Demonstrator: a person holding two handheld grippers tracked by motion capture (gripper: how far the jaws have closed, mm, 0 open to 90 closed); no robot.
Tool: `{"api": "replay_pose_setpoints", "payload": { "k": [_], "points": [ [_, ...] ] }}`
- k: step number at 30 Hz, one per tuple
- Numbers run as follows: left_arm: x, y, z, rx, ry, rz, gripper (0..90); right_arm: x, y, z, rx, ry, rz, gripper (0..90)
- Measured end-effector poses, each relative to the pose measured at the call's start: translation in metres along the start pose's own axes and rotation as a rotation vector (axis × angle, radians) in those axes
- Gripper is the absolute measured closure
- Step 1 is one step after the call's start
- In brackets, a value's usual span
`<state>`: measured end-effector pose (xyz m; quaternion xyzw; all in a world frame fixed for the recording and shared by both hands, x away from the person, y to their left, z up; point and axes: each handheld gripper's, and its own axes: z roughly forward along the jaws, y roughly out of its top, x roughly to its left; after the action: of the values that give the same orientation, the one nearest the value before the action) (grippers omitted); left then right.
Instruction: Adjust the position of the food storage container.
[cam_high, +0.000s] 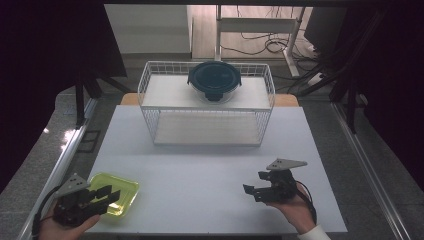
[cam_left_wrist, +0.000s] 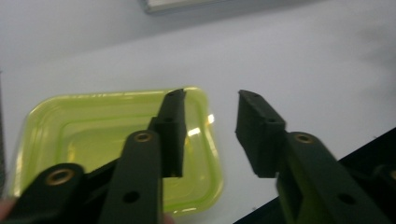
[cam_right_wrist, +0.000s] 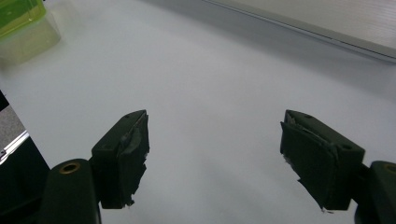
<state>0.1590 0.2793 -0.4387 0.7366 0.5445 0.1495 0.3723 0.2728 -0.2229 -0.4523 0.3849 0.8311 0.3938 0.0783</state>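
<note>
Approach stage: left gripper (cam_high: 102, 196) hovers over the yellow-green tray (cam_high: 126, 190) at the table's (cam_high: 210, 165) near left corner, jaws parted astride its right rim, nothing clamped. Right gripper (cam_high: 256, 192) rests released. Next move probably requires closing on the rim.

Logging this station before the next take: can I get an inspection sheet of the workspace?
Surface: white table, bare in the middle.
Job's things: yellow-green tray at the near left corner, empty as far as seen.
Clutter: white wire basket at the far edge, round dark-lidded container on its upper shelf.
Grippers: left claw over the tray's edge, jaws apart, nothing clamped; right claw open over bare table.
Cables: one trails from each claw; more on the floor beyond the table.
Surroundings: dark curtains on both sides, metal frame behind.
</note>
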Motion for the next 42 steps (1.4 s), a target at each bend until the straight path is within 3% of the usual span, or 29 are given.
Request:
{"api": "replay_pose_setpoints", "payload": {
  "k": [5, 8, 13, 23, 38, 42],
  "points": [
    [0.010, -0.009, -0.003, 0.060, -0.012, 0.008, 82.5, 0.000, 0.000, 0.001, 0.003, -0.002, -0.003, 23.3],
    [0.017, -0.017, -0.005, 0.110, 0.011, 0.022, 88.8, -0.001, -0.001, 0.001, 0.003, -0.003, -0.002, 23.3],
    [0.026, -0.034, -0.006, 0.169, -0.034, 0.002, 89.9, -0.001, -0.001, 0.001, 0.007, -0.003, 0.000, 23.2],
    [0.020, -0.051, 0.015, 0.308, -0.050, 0.070, 90.0, 0.000, -0.001, 0.005, 0.022, -0.004, -0.002, 23.1],
    [0.008, -0.046, 0.043, 0.309, -0.023, 0.064, 90.0, -0.004, -0.003, 0.006, 0.034, -0.022, 0.006, 23.1],
    [0.003, -0.043, 0.053, 0.308, 0.002, 0.064, 90.0, -0.004, -0.003, 0.006, 0.036, -0.021, 0.007, 23.1]
  ]
}}
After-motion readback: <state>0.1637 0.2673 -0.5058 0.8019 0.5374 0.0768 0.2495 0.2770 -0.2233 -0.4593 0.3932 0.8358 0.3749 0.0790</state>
